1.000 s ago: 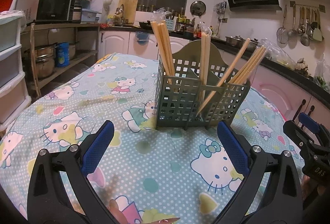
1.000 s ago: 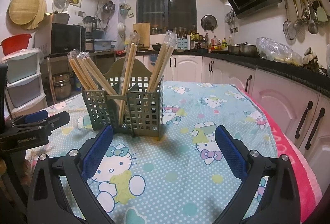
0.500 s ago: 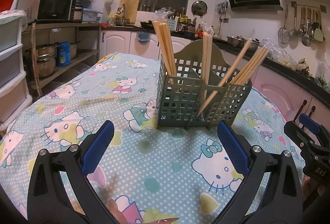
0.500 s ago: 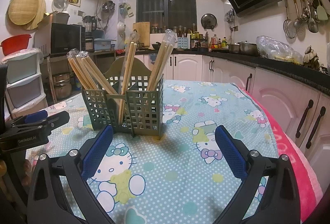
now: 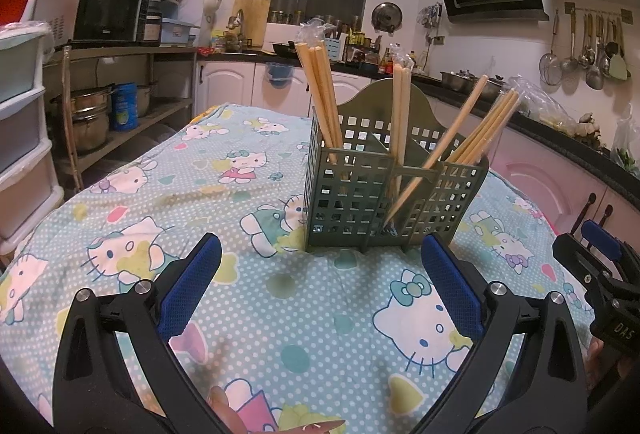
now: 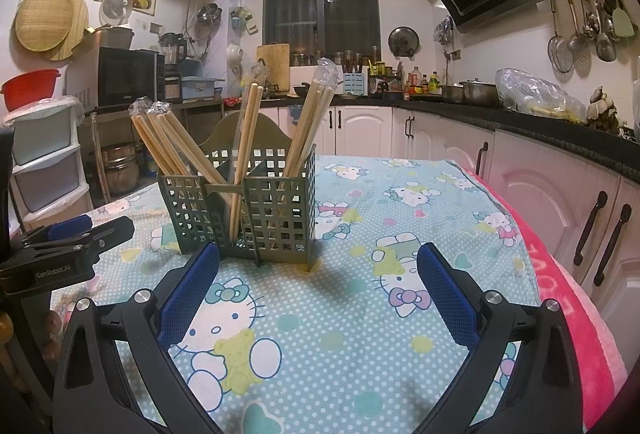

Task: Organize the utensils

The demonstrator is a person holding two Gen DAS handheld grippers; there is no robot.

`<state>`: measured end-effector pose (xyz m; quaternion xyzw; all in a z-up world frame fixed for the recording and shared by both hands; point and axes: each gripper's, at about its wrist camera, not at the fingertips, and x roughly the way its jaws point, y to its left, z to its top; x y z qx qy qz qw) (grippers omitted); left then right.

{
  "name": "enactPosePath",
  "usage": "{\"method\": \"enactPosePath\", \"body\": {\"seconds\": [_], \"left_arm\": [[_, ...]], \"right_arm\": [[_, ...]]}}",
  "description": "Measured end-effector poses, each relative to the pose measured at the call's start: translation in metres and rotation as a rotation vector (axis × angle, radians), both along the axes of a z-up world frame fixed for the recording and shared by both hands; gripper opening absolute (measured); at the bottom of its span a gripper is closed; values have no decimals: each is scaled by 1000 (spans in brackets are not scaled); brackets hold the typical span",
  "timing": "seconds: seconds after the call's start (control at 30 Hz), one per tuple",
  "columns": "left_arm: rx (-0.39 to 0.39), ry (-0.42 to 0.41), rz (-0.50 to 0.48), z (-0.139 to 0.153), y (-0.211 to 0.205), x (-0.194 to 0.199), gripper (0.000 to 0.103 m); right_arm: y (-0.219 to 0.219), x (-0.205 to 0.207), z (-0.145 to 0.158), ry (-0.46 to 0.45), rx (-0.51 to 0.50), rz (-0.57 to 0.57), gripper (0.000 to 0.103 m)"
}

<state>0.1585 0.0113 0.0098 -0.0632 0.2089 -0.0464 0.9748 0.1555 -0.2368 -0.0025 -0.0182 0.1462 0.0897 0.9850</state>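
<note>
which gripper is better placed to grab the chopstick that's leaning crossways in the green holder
Probably left. In its view, the slanted chopstick leans out of the holder toward its open fingers, shaft exposed. From the right gripper, also open, other chopsticks crowd that side.

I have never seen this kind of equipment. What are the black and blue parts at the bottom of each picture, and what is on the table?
They are two hand-held grippers, each carrying its own camera that looks forward along its fingers. One picture comes from the left gripper, the other from the right gripper. Both stand open and hold nothing. On the cartoon-cat tablecloth stands a green perforated caddy with compartments, holding bundles of wooden chopsticks, some with plastic wrap at the tips. Each camera also sees the other gripper at its edge.
</note>
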Motion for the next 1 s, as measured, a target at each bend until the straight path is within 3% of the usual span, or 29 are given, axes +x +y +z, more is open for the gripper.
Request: {"method": "enactPosePath", "body": {"seconds": [0.67, 1.0], "left_arm": [[4, -10, -25, 1, -2, -1, 92], [9, 32, 12, -2, 0, 5, 92]], "right_arm": [[0, 0, -1, 4, 9, -3, 96], [1, -1, -1, 10, 9, -3, 96]]}}
